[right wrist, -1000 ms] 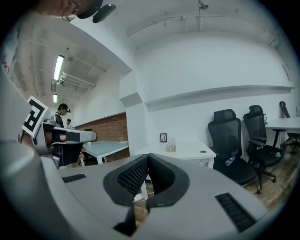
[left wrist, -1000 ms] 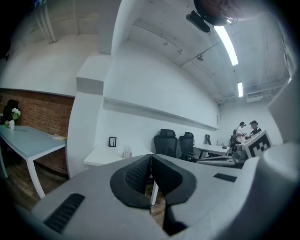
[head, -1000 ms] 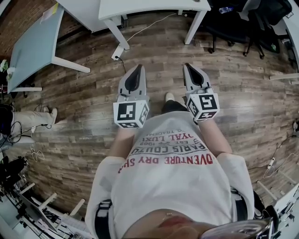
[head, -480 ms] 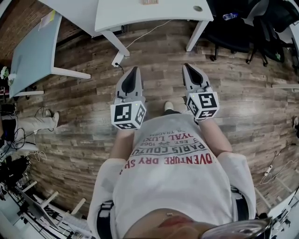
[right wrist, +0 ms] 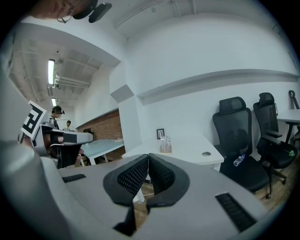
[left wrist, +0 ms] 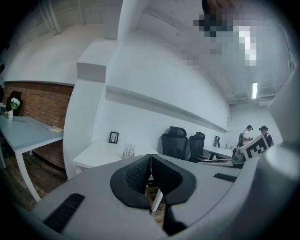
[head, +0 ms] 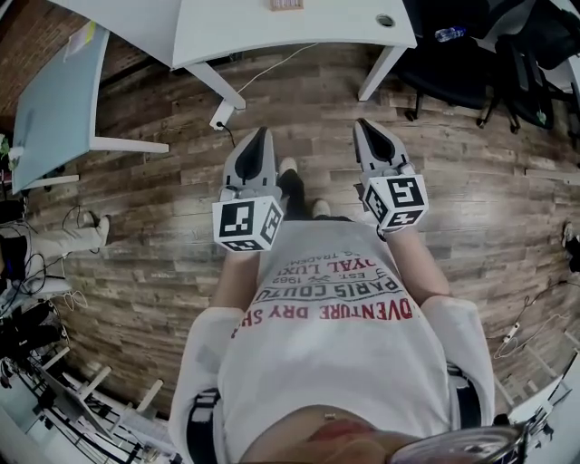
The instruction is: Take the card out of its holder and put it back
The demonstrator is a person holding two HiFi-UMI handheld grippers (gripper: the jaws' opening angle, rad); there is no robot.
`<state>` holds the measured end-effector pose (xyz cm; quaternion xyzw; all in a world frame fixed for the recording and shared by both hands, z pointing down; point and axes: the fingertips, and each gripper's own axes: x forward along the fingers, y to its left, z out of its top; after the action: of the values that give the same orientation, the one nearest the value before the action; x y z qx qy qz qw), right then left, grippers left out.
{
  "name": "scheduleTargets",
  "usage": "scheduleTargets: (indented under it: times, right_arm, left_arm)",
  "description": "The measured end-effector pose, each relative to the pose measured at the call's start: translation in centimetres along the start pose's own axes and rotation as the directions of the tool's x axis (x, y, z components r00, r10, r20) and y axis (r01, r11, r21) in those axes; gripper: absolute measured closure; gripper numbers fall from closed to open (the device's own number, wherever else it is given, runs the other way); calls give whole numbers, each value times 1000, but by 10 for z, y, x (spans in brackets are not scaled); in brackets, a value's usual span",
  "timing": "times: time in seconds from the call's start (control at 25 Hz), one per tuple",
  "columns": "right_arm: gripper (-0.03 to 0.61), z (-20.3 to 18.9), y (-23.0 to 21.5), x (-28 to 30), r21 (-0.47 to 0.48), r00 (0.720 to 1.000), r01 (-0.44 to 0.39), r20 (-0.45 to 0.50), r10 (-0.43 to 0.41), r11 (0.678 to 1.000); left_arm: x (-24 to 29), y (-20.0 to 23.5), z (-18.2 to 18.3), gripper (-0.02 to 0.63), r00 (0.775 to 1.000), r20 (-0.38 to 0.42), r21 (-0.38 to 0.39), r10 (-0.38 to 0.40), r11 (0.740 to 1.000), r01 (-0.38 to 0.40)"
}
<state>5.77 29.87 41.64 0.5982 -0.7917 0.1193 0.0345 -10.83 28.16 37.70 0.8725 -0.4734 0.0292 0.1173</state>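
Observation:
A small card holder [head: 286,4] with upright cards stands on the white desk [head: 299,32] at the top edge of the head view. It also shows as a small rack [right wrist: 164,146] in the right gripper view and as a small rack [left wrist: 127,152] in the left gripper view. My left gripper [head: 260,135] and right gripper [head: 364,125] are held side by side in front of the person's body, over the wood floor, well short of the desk. Both point toward the desk. The left gripper [left wrist: 151,157] and the right gripper [right wrist: 148,156] have their pads pressed together with nothing between them.
A pale blue table [head: 54,100] stands at the left. Black office chairs [head: 471,54] are at the right, one with a bottle [right wrist: 238,160] on its seat. A small picture frame [left wrist: 113,137] sits on the desk. A cable and plug [head: 220,115] lie by the desk leg.
The person has stepped toward the white desk, carrying both grippers forward. More of the desk top and the card holder have come into the head view.

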Motion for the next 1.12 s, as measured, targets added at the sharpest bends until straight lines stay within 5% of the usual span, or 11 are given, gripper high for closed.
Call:
scheduleTargets:
  times: [1.12]
  right_arm:
    - [552, 81, -89, 301, 24, 986, 168, -2, -168, 985]
  left_arm:
    - [292, 169, 100, 589, 985, 32, 80, -168, 983, 165]
